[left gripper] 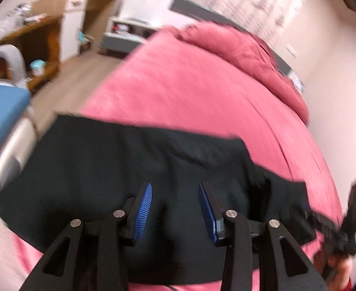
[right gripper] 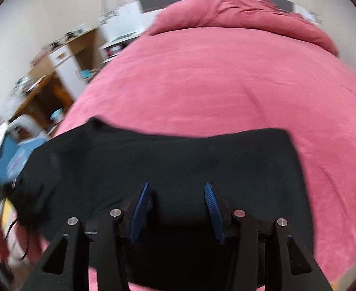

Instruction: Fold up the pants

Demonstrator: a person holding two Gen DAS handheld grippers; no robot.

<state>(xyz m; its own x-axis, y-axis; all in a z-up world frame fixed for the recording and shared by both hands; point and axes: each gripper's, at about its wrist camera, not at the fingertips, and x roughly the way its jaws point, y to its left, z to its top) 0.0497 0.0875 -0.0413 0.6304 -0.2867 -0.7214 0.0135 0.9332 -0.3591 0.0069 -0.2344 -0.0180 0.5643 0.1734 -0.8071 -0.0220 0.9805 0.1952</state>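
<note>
Pants (left gripper: 129,169) are lying spread on the pink bed (left gripper: 190,92); you are holding your left gripper (left gripper: 175,208) and right gripper (right gripper: 176,209) over them, both spread wide, gripping nothing.

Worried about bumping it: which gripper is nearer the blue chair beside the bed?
Left. The left gripper is over the pants end beside the blue chair; the right gripper is over their other end.

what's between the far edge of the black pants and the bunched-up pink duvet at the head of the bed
Only bare pink bedspread lies between the pants and the bunched duvet; the right wrist view shows it best.
</note>
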